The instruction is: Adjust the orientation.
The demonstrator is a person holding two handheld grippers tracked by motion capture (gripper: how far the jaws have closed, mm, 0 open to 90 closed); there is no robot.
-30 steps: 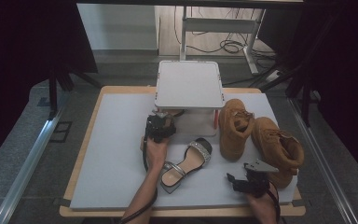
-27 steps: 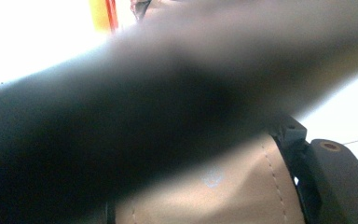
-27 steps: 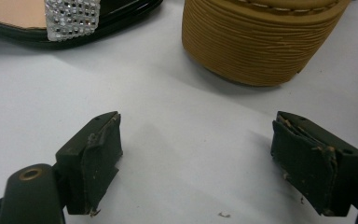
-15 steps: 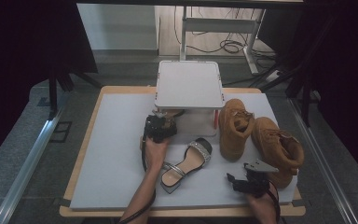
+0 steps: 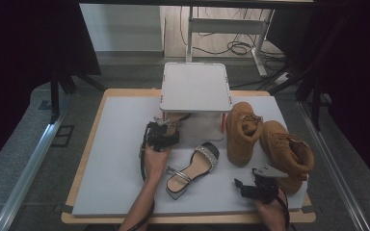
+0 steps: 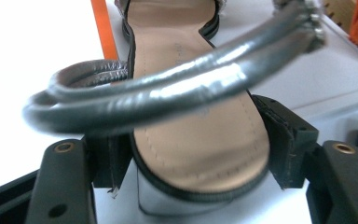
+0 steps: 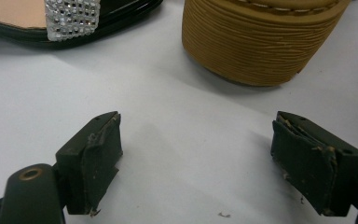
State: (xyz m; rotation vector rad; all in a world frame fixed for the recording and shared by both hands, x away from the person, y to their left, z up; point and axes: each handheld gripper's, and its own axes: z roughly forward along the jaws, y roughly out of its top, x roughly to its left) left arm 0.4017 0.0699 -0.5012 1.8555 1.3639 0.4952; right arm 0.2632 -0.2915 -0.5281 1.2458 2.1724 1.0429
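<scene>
**Change:** the left gripper (image 5: pixel 165 124) fingers have just been closing slightly. They rest against both sides of the heel of the first sandal (image 6: pixel 200 140), which is tucked under the white rack (image 5: pixel 195 86) at 12 o'clock. Its placement looks nearly settled.

**Right gripper** (image 7: pixel 196 158)**:** fingers spread wide and empty at 5 o'clock on the surface (image 5: pixel 120 159).

**Count:**
- Sandals: two, the second sandal (image 5: pixel 192 168) lying at centre
- Tan boots: two (image 5: pixel 243 132) (image 5: pixel 286 154), at 3 o'clock
- Rack: one

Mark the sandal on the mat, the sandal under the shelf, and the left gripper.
Sandal on the mat (image 5: pixel 192 169), high view, insole.
Sandal under the shelf (image 6: pixel 200 140), left gripper view, heel insole.
Left gripper (image 5: pixel 166 126), high view, between fingertips.
</scene>
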